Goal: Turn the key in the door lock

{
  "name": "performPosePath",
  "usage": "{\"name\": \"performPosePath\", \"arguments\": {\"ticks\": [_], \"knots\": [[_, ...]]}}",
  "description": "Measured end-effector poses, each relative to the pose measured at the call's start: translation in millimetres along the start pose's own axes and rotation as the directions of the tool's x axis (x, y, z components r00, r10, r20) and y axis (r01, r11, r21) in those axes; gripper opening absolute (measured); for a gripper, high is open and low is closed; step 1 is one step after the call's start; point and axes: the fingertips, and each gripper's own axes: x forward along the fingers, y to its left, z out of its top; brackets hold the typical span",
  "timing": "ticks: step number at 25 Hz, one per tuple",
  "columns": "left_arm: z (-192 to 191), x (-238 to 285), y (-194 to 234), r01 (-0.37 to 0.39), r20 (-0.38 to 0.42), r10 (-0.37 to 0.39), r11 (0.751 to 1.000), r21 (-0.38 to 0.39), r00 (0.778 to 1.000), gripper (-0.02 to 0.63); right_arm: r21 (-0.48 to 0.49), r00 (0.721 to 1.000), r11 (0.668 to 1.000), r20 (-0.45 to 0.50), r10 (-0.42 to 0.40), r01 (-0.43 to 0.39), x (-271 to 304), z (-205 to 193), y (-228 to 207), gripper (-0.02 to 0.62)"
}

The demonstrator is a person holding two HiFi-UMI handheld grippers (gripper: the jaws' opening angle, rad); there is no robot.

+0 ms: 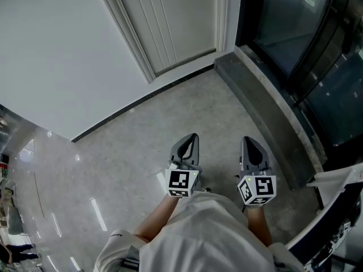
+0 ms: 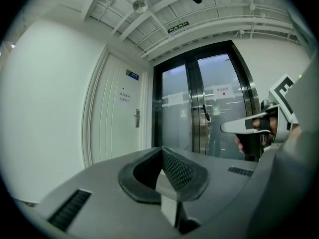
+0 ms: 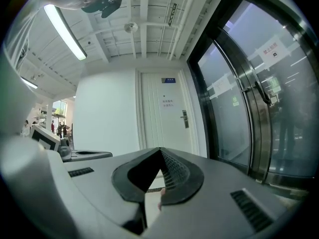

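A white panelled door (image 2: 117,126) stands ahead, well out of reach, with its metal handle and lock plate (image 2: 137,118) on the right side. In the right gripper view the door's lock plate (image 3: 185,119) is small and far off. No key can be made out at this distance. My left gripper (image 1: 194,136) and right gripper (image 1: 248,140) are held side by side at waist height, both pointing level toward the door. The jaws of the left gripper (image 2: 162,149) meet at their tips with nothing between them. The right gripper (image 3: 160,149) is shut and empty too.
Dark-framed glass double doors (image 2: 204,108) stand right of the white door, behind a raised stone threshold (image 1: 266,103). A white wall (image 1: 57,55) runs left of the door. Polished grey floor (image 1: 130,152) lies between me and the door. A white object (image 1: 340,180) sits at my right.
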Motion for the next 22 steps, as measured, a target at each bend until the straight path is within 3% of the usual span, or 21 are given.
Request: {"name": "performPosePath", "arguments": {"ticks": [5, 11, 15, 22], "knots": [[-1, 15, 0, 0.010, 0.007, -0.010, 1.000, 0.005, 1.000, 0.008, -0.053, 0.993, 0.995, -0.085, 0.079, -0.084, 17, -16, 4, 0.002], [-4, 55, 19, 0.026, -0.012, -0.026, 0.999, -0.021, 1.000, 0.008, -0.062, 0.993, 0.995, -0.089, 0.077, -0.083, 52, -15, 1, 0.002], [2, 92, 31, 0.020, 0.011, -0.020, 1.000, -0.010, 1.000, 0.008, -0.072, 0.994, 0.996, -0.101, 0.049, -0.057, 82, -13, -20, 0.002], [5, 160, 57, 0.064, -0.004, -0.064, 0.998, 0.002, 0.998, 0.008, -0.006, 0.995, 1.000, -0.095, -0.021, 0.021, 152, -1, -53, 0.002]]}}
